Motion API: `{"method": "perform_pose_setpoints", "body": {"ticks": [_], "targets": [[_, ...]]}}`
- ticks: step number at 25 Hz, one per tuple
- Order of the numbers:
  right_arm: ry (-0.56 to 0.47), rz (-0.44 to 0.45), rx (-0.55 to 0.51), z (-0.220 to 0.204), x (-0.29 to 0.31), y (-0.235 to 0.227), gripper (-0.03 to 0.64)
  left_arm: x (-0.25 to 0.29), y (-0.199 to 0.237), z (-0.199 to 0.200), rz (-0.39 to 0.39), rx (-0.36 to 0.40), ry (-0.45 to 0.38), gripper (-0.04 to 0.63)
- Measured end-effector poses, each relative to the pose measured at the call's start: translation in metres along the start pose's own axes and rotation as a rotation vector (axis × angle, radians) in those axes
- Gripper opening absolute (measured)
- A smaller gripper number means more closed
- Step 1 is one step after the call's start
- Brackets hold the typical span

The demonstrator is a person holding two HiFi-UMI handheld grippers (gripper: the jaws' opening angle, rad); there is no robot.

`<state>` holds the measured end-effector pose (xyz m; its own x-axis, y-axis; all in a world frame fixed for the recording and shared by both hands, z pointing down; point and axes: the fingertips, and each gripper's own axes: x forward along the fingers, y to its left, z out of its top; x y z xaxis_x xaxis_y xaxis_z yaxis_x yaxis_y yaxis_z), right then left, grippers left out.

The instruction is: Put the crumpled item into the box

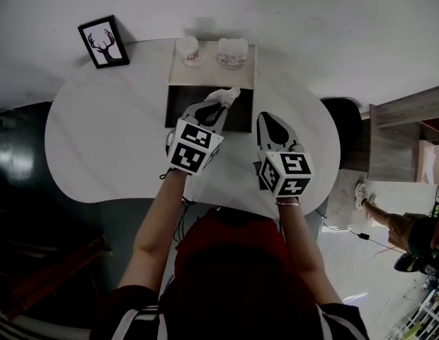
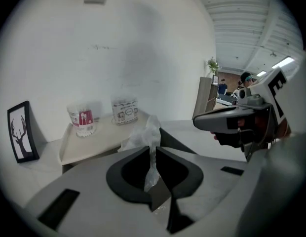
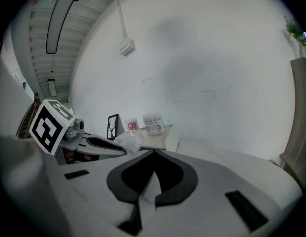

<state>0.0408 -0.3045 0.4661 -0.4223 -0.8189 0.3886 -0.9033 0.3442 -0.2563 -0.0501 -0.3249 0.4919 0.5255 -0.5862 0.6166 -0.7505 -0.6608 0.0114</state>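
Already the white crumpled wad of thin sheet (image 1: 225, 94) is pinched between the jaws of the left gripper (image 1: 218, 105), which close narrowly on its lower tail. In the left gripper view the wad (image 2: 143, 137) runs up through the slit between the jaws and billows out beyond their tips. Whether it is tissue or film I cannot tell.

What matters is where that wad hangs relative to the dark-walled open box (image 1: 178, 115) on the white rounded table (image 1: 99, 140). From the head view, the left gripper reaches over the box's opening from the near side. The wad sits at the far edge of the opening, close to the pale flat panel (image 1: 209, 73) behind it that carries two small clear jars (image 1: 189, 50). Its long axis points away from the person, toward that panel.

Probably the release wants the wad a little nearer or lower, so it falls into the dark opening rather than onto the panel.

Beside the box's near right corner, the right gripper (image 1: 268, 119) has its jaws together on nothing, farther from the wad than the left one. A black-framed antler picture (image 1: 104, 42) stands well left of the box.
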Motion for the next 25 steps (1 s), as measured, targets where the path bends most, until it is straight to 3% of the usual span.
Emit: {"method": "perform_pose_setpoints", "body": {"ticks": [5, 25], "targets": [[0.007, -0.010, 0.006, -0.001, 0.001, -0.007, 0.015, 0.013, -0.003, -0.008, -0.037, 0.066, 0.085, 0.057], [0.030, -0.004, 0.021, -0.007, 0.006, -0.020, 0.015, 0.039, -0.004, -0.027, -0.090, 0.063, 0.270, 0.057]]}}
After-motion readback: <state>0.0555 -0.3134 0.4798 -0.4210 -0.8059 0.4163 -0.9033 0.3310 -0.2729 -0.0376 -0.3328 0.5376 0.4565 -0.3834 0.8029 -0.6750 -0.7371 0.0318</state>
